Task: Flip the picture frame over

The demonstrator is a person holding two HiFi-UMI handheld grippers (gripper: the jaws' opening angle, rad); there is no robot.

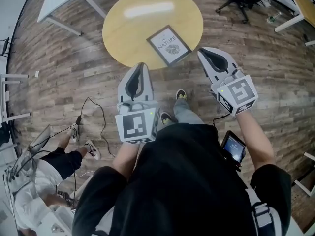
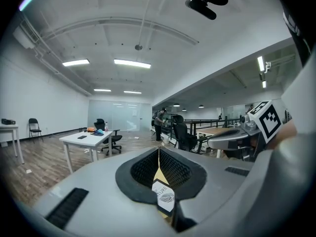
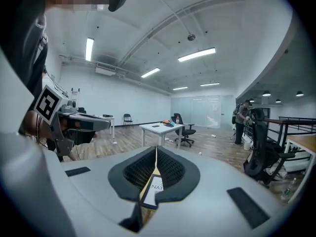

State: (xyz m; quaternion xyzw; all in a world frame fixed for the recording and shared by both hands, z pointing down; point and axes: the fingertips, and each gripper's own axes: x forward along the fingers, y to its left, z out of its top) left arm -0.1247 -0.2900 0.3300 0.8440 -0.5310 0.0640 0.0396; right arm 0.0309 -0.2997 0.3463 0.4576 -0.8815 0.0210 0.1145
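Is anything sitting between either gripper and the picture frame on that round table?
Nothing visible. The dark-rimmed picture frame lies alone, print up, on the round yellow wooden table. The left gripper and the right gripper hang short of it, jaws together, only bare tabletop between.

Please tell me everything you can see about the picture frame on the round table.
The picture frame is rectangular: a thin dark border around a white print reading "OF NATURE" above a grey leaf-like figure. It lies flat, print up, turned diagonally, near the person's edge of the round yellow table. Only the table touches it.
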